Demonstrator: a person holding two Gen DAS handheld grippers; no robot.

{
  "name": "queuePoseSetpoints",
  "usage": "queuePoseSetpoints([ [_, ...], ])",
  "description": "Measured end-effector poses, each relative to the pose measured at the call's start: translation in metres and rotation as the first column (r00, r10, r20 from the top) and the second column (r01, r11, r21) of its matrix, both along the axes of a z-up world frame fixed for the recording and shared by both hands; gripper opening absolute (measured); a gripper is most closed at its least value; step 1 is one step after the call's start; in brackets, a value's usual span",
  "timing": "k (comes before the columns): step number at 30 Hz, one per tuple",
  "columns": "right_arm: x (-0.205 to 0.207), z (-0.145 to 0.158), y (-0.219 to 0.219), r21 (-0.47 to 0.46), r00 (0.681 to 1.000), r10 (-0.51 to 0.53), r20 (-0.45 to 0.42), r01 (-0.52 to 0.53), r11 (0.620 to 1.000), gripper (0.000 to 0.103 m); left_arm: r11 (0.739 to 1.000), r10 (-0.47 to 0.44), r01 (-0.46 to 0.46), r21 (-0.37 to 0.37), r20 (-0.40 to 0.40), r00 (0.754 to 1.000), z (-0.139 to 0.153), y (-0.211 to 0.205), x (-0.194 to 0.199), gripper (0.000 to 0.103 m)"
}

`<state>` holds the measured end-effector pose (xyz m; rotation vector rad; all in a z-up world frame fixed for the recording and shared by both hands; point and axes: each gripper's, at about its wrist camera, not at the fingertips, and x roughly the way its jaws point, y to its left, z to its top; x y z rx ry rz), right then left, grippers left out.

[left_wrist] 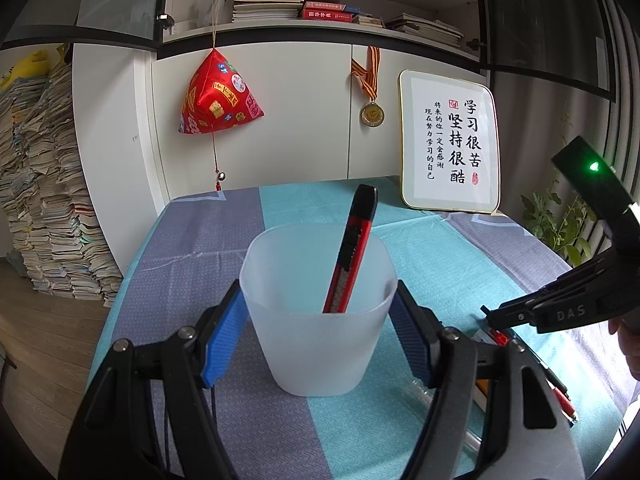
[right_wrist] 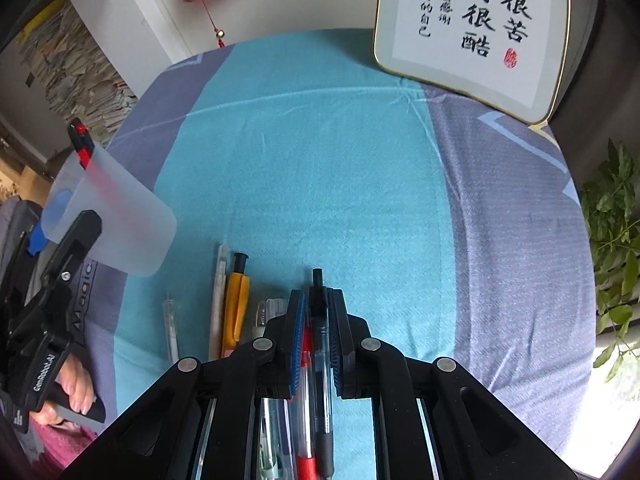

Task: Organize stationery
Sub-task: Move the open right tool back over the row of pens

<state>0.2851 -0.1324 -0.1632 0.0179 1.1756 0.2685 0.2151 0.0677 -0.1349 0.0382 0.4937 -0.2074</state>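
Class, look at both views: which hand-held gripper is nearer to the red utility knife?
Left. The left hand-held gripper grips the translucent cup in which the red utility knife stands. The right hand-held gripper is off to the side, closed on a black pen on the tablecloth.

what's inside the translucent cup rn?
One red-and-black utility knife stands tilted in the translucent cup, its top above the rim. Nothing else shows through the frosted wall; the cup floor is hidden. The left gripper clamps the cup's sides.
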Motion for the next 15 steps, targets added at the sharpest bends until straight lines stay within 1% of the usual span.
queuePoseSetpoints([
  [7, 0.0065, -0.0042, 0.0004, -0.017, 1.000, -0.012, -0.005, 0.012, 1.000, 0.012, 1.000, 0.000, 0.000, 0.000, 0.000, 1.000, 0.0001, 0.0003, 0.0000, 0.069],
  [11, 0.0101, -0.0070, 0.0023, -0.036, 1.000, -0.012, -0.001, 0.012, 0.999, 0.024, 1.000, -0.001, 0.001, -0.001, 0.000, 1.000, 0.0001, 0.0000, 0.0001, 0.069],
  [14, 0.0104, -0.0074, 0.0048, -0.054, 1.000, -0.006, 0.015, 0.007, 0.998, 0.024, 1.000, -0.001, 0.001, -0.001, 0.000, 1.000, 0.0001, 0.0000, 0.0000, 0.069],
  [15, 0.0108, -0.0074, 0.0052, -0.059, 1.000, -0.007, 0.019, 0.008, 0.998, 0.018, 1.000, -0.001, 0.001, 0.000, 0.000, 1.000, 0.0001, -0.0001, 0.0001, 0.069],
])
